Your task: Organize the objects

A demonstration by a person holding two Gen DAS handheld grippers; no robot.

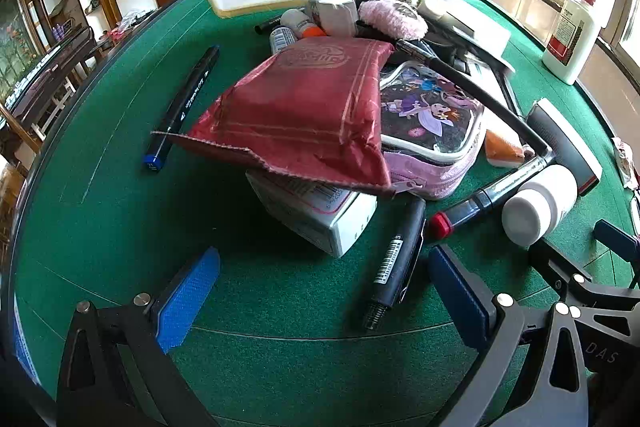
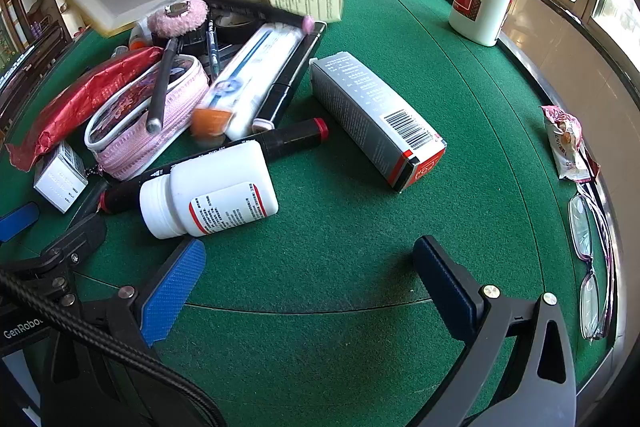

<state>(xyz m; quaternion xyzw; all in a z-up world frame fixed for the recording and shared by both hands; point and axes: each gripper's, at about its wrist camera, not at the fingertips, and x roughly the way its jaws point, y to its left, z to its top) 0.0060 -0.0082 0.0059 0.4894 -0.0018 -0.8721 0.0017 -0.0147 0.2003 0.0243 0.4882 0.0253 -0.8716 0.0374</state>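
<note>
Green felt (image 2: 360, 247) — both grippers (image 1: 324, 291) (image 2: 308, 279) seemingly empty.

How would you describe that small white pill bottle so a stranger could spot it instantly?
Start at the pile of clutter on the green table. At its near edge the white pill bottle lies on its side against a black, red-capped marker. It is the only white screw-cap container with a red-bordered label.

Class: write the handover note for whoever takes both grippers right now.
Left gripper: open, empty, hovering before the pile.
Right gripper: open, empty, near the white pill bottle.
Things: red pouch lies on the pink pencil case; markers, boxes and tubes are heaped together; the grey box lies apart on the green felt table.
Done: nothing sorted, as far as shows.
Left: everything.
</note>
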